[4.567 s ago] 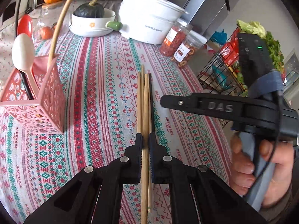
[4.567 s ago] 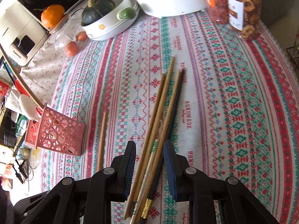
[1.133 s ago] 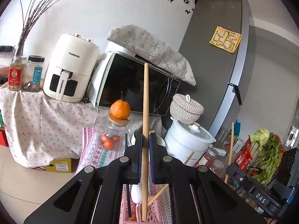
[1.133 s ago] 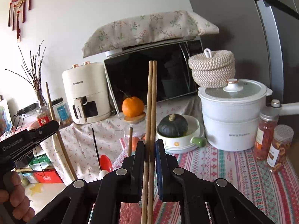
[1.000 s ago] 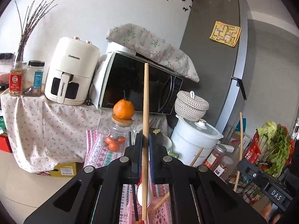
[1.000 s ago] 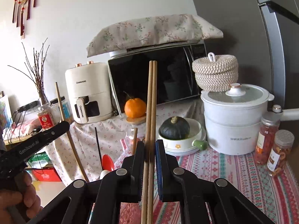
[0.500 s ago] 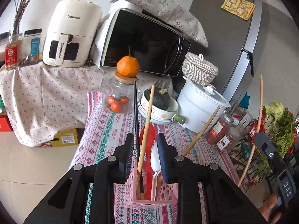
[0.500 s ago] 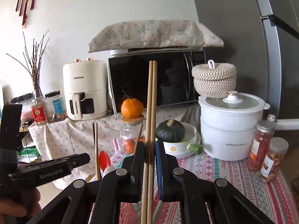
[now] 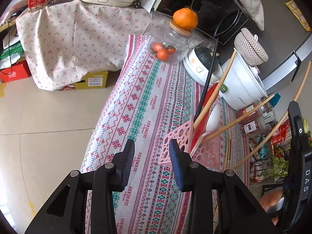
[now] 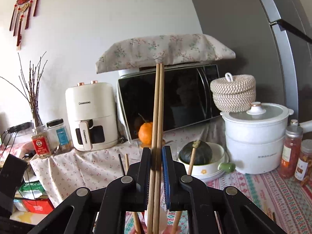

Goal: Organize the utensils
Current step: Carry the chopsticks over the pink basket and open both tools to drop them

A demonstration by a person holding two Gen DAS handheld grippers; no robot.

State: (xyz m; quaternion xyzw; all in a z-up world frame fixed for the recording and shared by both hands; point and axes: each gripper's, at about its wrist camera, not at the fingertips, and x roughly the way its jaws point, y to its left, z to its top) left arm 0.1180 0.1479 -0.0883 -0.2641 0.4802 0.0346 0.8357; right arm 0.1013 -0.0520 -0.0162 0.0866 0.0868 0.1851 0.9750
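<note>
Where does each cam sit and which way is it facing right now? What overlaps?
Left wrist: on the left hand-held gripper, tilted down at the striped tablecloth and pink utensil basket; jaws open, empty.
Right wrist: on the right hand-held gripper, about level, facing the microwave; jaws shut on a chopstick pair.
Shared: orange, white pot, microwave.

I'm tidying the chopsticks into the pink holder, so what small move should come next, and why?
Probably lower the right gripper so its pair of wooden chopsticks drops into the pink holder. They are clamped upright, the holder's utensils show just beneath, and the left gripper is open and empty.
</note>
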